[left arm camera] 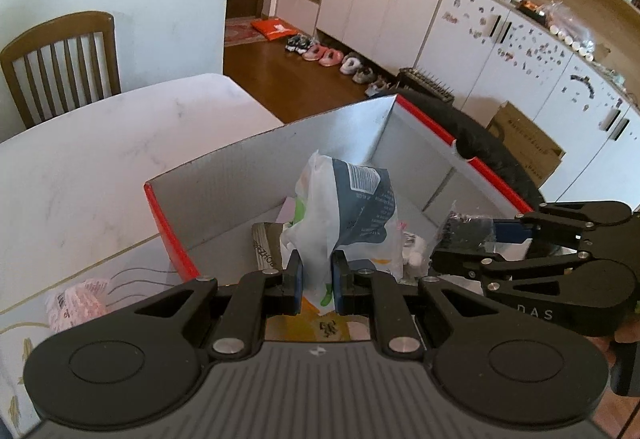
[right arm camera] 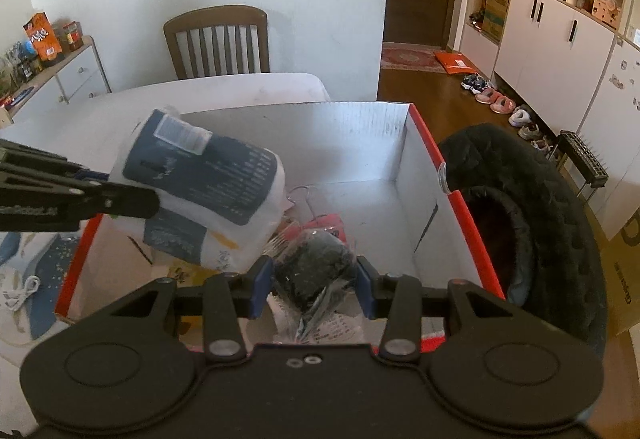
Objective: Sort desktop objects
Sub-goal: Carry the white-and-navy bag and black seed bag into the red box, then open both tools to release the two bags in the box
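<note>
My left gripper point(left arm camera: 317, 279) is shut on a white and dark blue plastic packet point(left arm camera: 344, 203) and holds it over the red-rimmed cardboard box point(left arm camera: 256, 175). The packet also shows in the right wrist view point(right arm camera: 208, 187), with the left gripper point(right arm camera: 132, 201) at the left. My right gripper point(right arm camera: 314, 283) is shut on a clear bag of black items point(right arm camera: 316, 267), just above the box point(right arm camera: 460, 215). The right gripper also shows in the left wrist view point(left arm camera: 440, 247) with the black bag point(left arm camera: 468, 227). Several small items lie on the box floor under both packets.
The box stands on a white marble table point(left arm camera: 100, 159). A pink netted item point(left arm camera: 78, 303) lies left of the box. A black round cushion point(right arm camera: 540, 215) sits right of the box. A wooden chair point(right arm camera: 218, 41) stands behind the table. A blue and white cloth point(right arm camera: 36, 279) lies left.
</note>
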